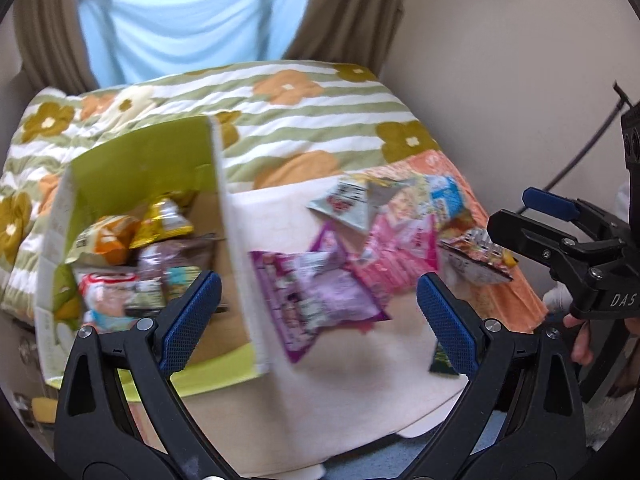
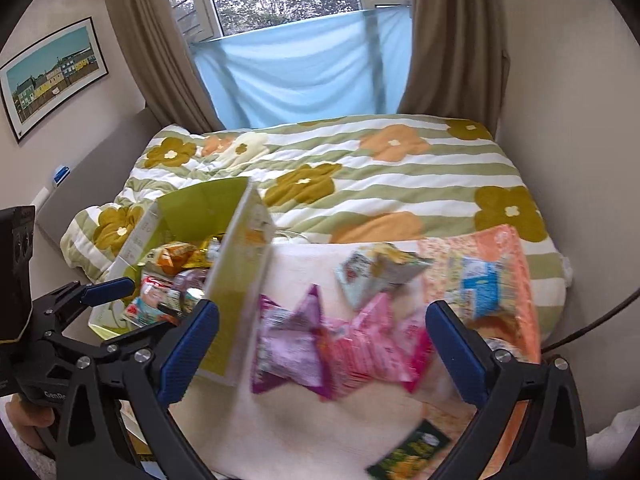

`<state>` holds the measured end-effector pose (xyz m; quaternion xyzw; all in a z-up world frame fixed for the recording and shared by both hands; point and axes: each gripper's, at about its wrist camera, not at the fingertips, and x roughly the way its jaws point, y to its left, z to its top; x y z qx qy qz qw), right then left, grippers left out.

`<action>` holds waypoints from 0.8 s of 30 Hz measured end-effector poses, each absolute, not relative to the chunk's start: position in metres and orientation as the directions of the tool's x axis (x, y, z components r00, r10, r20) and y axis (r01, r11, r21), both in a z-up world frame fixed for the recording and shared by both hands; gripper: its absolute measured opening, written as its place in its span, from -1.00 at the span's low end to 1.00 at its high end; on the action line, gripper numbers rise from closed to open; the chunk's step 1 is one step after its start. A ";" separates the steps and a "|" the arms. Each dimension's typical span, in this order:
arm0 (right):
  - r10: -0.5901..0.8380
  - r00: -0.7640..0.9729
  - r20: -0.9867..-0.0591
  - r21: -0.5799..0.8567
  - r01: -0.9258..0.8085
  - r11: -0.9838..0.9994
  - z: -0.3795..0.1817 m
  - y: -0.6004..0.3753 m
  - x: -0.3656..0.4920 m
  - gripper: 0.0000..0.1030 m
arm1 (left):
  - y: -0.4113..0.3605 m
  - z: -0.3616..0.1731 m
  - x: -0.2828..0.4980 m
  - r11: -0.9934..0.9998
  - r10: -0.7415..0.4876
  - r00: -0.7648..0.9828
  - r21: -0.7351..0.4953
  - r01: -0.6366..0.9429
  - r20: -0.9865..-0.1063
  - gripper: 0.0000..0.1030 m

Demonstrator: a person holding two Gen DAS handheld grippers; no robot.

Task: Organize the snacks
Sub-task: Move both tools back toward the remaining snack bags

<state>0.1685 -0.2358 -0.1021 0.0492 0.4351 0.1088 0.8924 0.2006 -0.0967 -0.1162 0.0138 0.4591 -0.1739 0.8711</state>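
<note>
Starting with the left wrist view, your left gripper [image 1: 318, 312] hangs in the lower centre of the frame with its fingers wide apart and nothing between them, above the edge where the green cardboard box [image 1: 216, 208] meets the loose pile. The box occupies the left of the frame and already holds several snack packets [image 1: 132, 264]; its tall near wall stands between the gripper and that load. A purple snack bag [image 1: 316, 300] lies just beside the box wall on the cream blanket [image 1: 340, 392], with a pink snack bag [image 1: 396, 256] touching it toward the right. Your right gripper [image 1: 532, 216] shows at the right edge, and its fingers appear spread, empty. Both frames are smeared by motion, so slow down before you commit. Turning to the right wrist view, the right gripper [image 2: 322, 344] sits at lower centre, fingers well apart and holding nothing, directly over the purple bag [image 2: 288, 348] and pink bag [image 2: 372, 352]. The box [image 2: 240, 256] stands left of centre, and the left gripper [image 2: 108, 286] enters at the left edge. A dark green packet [image 2: 416, 444] lies near the bottom edge, and a blue packet [image 2: 480, 284] rests on the orange patterned cloth [image 2: 516, 252] at the right. My judgement: take the purple bag first, since it lies nearest the box. Close on its crimped edge, not its puffed middle, lift it clear of the wall, and release only once it is over the opening.
</note>
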 end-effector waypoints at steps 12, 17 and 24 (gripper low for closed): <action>0.138 0.524 -0.841 0.094 -0.110 0.990 -0.136 -0.353 0.151 0.99 | -0.218 -0.162 0.207 0.895 -0.167 0.461 0.062 0.441 -0.872 0.90; 0.140 0.515 -0.846 0.113 -0.083 0.990 -0.154 -0.369 0.150 1.00 | -0.237 -0.190 0.223 0.843 -0.106 0.406 0.134 0.521 -0.908 0.90; 0.113 0.462 -0.880 0.074 -0.103 0.992 -0.181 -0.363 0.161 0.99 | -0.255 -0.236 0.231 0.732 0.002 0.390 0.266 0.627 -0.921 0.90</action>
